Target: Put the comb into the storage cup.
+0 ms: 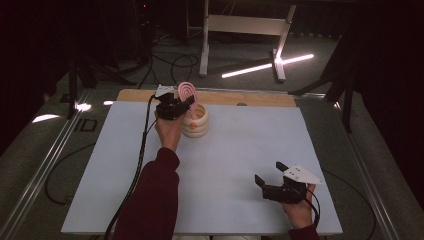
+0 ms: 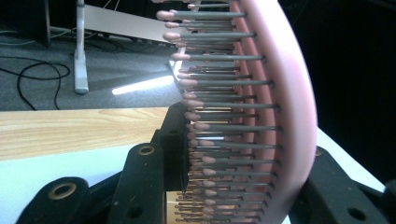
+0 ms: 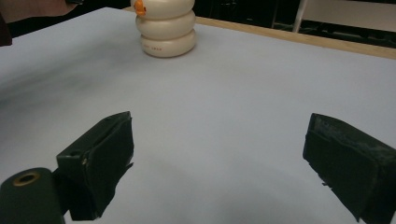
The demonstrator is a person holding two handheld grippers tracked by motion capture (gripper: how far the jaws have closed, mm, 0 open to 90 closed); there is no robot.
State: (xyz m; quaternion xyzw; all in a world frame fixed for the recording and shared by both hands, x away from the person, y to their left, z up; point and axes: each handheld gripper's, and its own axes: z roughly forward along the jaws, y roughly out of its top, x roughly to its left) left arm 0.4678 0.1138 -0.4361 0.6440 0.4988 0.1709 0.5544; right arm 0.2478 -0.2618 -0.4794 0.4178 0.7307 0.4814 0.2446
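The table (image 1: 220, 200) is the biggest thing here, a flat, matte pale grey sheet across the middle of the high view, with a strip of light wood (image 1: 250, 97) along its far edge.

Next in size is the holder (image 1: 195, 121), just left of centre in the upper half of that view: a cream cup shaped like 3 stacked rings, smooth and glossy, with a small orange mark on its side. In my right gripper view it stands at the top, left of centre (image 3: 166, 28).

The hairbrush (image 1: 187, 93) is at the holder's upper left, raised above the rim. It is pink plastic, an oval curved pad with rows of thin grey pins ending in rounded pink tips (image 2: 224, 126).

My left gripper (image 1: 176, 106) is clamped on the brush, 1 jaw against the bristle side and 1 behind the pink back.

My right gripper (image 1: 270, 179) waits at the lower right, jaws spread wide with nothing between them, well apart from the holder.

I judge I am mid-carry, with the brush poised over the cup. The next move calls for lining the brush up with the opening and lowering it straight, so the pins do not catch the rim.
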